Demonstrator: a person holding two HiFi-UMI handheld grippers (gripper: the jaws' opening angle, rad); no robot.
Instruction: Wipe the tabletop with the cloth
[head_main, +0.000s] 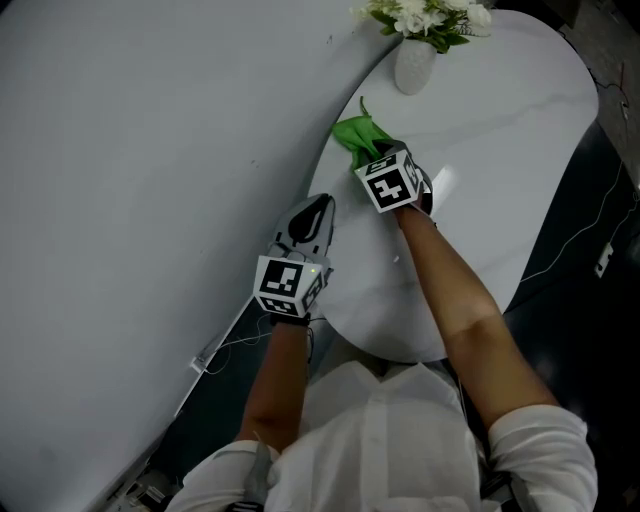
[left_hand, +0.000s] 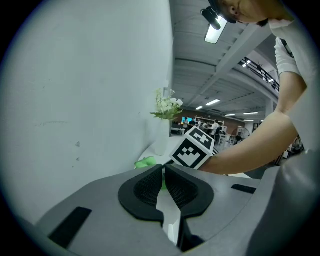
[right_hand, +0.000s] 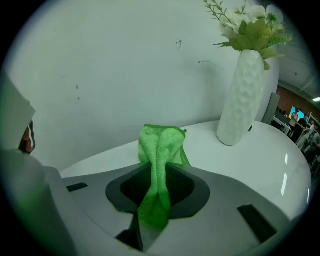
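Evidently the cloth (right_hand: 159, 155) was clamped between the jaws of the right gripper (right_hand: 160, 192), bunched into a narrow fold with its free end reaching forward over the tabletop (right_hand: 260, 160). It lay by the table's wall-side edge, a little short of the white vase (right_hand: 245, 95). It was gripped this way, it was judged, so that the loose part could be dragged across the surface. The left gripper (left_hand: 163, 175) was held near the table's nearer edge, jaws drawn together on nothing, presumably so that the wiping path was left free
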